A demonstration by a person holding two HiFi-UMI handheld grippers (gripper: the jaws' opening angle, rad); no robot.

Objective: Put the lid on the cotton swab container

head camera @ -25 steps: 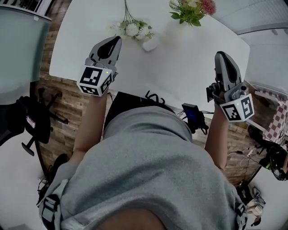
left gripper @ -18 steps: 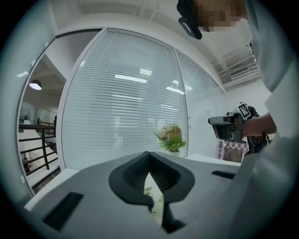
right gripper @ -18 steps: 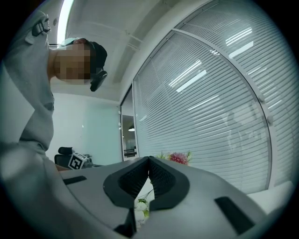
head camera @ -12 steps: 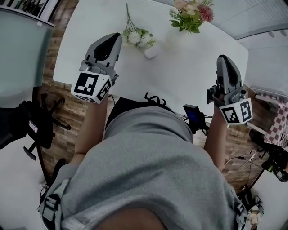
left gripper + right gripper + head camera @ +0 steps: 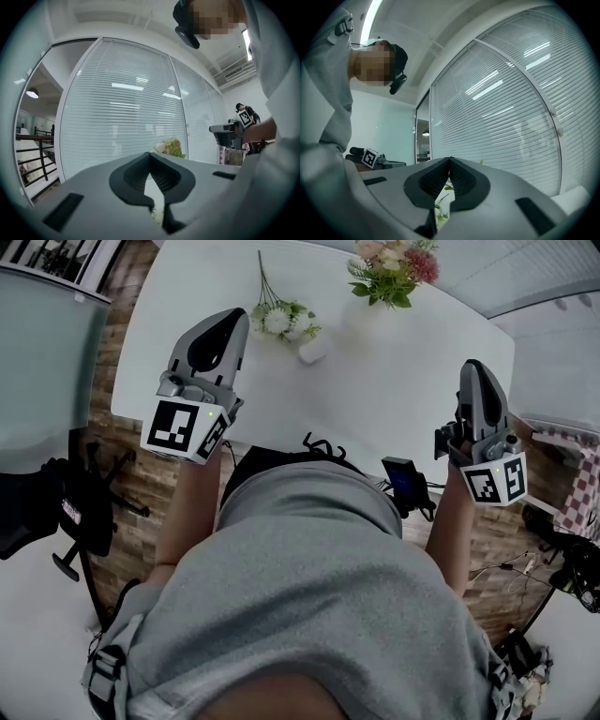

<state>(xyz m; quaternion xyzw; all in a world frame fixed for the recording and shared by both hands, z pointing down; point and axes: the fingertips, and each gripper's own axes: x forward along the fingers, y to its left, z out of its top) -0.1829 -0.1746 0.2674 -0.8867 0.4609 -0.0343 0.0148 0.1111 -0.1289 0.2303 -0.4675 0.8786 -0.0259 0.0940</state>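
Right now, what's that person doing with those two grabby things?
A person in a grey top holds a left gripper and a right gripper in the air over a white table. Both pairs of tongs are shut, with nothing in them. On the table I can make out a sprig of white flowers and a bouquet at the far edge. Neither gripper is touching anything.

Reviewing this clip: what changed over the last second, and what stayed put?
The left gripper rose toward the head camera and looks larger now; the right gripper shifted only slightly. Nothing was taken or released: both stay shut and empty. The table and flowers are unchanged.
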